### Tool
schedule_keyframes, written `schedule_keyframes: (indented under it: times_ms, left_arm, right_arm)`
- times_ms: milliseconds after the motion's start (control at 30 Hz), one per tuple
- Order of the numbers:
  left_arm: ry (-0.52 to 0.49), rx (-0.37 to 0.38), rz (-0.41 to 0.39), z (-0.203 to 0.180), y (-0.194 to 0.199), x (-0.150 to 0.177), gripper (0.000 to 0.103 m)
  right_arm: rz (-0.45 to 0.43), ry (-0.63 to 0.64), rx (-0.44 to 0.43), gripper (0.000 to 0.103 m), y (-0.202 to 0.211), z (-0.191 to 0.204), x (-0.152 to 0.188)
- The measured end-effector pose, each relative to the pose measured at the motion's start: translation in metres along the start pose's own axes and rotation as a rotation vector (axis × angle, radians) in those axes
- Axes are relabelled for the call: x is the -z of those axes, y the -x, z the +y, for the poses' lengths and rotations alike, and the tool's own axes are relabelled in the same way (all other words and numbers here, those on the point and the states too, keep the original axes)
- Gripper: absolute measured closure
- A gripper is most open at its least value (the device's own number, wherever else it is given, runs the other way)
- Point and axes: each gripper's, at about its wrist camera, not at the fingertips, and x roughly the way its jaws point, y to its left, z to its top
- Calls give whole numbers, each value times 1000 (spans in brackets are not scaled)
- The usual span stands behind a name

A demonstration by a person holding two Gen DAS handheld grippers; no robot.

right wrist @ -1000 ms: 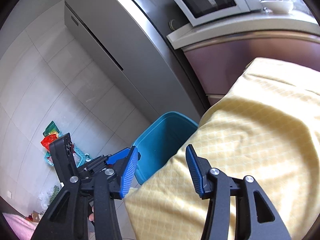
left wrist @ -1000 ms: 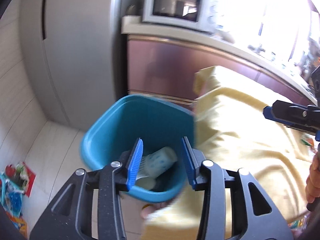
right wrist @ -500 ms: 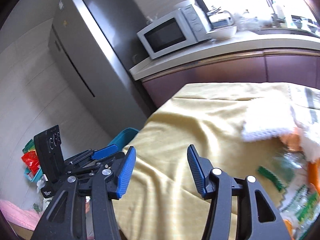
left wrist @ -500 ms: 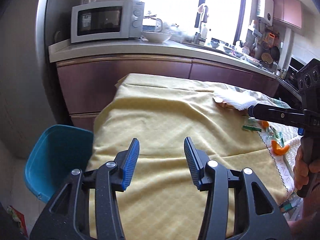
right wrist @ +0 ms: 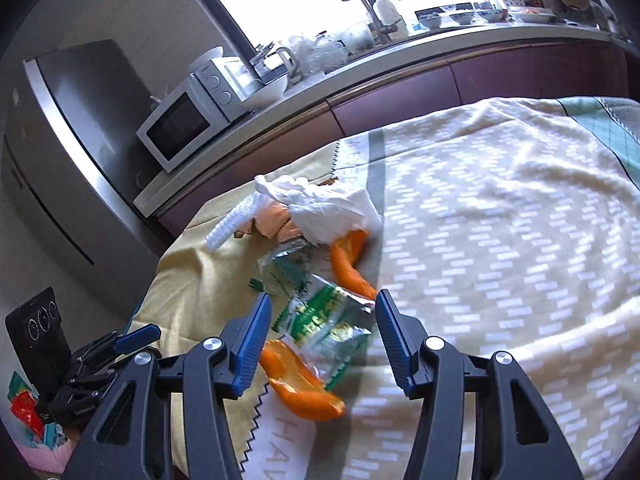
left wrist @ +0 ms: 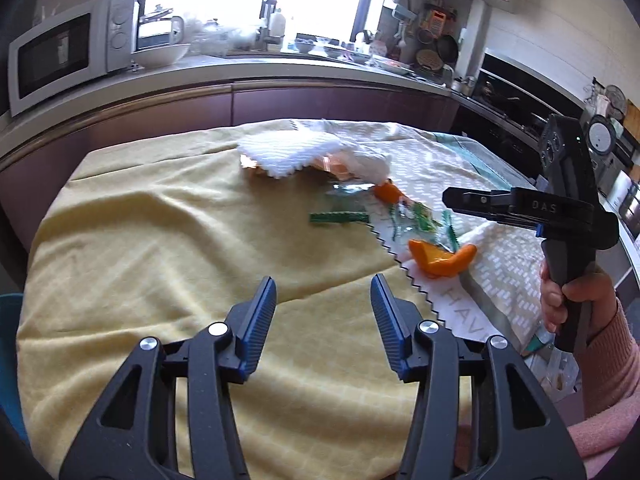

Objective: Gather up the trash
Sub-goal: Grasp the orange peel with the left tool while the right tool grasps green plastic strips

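Trash lies in a heap on the cloth-covered table: a crumpled white tissue (left wrist: 360,160), a white foam sheet (left wrist: 288,152), green snack wrappers (left wrist: 340,218) and two orange peels (left wrist: 440,258) (left wrist: 386,192). My left gripper (left wrist: 323,280) hovers over bare yellow cloth short of the heap, its jaws opening with nothing between them. My right gripper (right wrist: 323,295) is open just above a green wrapper (right wrist: 332,320) and an orange peel (right wrist: 300,388), not touching them. A second peel (right wrist: 348,264) and the tissue (right wrist: 332,208) lie beyond.
A yellow cloth (left wrist: 160,240) and a patterned cloth (right wrist: 500,220) cover the table. The blue bin's rim (left wrist: 8,340) shows at the far left. Behind stand a counter with a microwave (left wrist: 60,56) and a fridge (right wrist: 60,140). A hand (left wrist: 576,296) grips the right tool.
Both grippers swung right, away from the blue bin, and out over the table. The bin slid to the frame's edge and the trash heap came into view. Both jaws spread a little wider.
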Motion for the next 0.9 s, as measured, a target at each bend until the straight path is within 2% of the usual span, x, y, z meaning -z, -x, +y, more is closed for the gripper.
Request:
schedule_keyframes:
  times_ms: [233,433,567,800,900]
  left_arm:
    - [-63,117,103,-46,-49,-9,53]
    - [-45,167,189,-63,-85,-17,54]
    - [-41,188,209,-68,-99,-25,55]
    - [-16,229,232,-71,-114,-35,55]
    - [11,268,238,-69,-116,-37,62]
  right_arm:
    - [27,-66,-52,50,-4,-21,13]
    - [49,-95,-103,50,-14,-26,15]
    - [51,-105,-129,51,-17,-26,12]
    - [65,-113,-129,65,-19,-29,12]
    - [72,-124,-138,75,-20,-31,13]
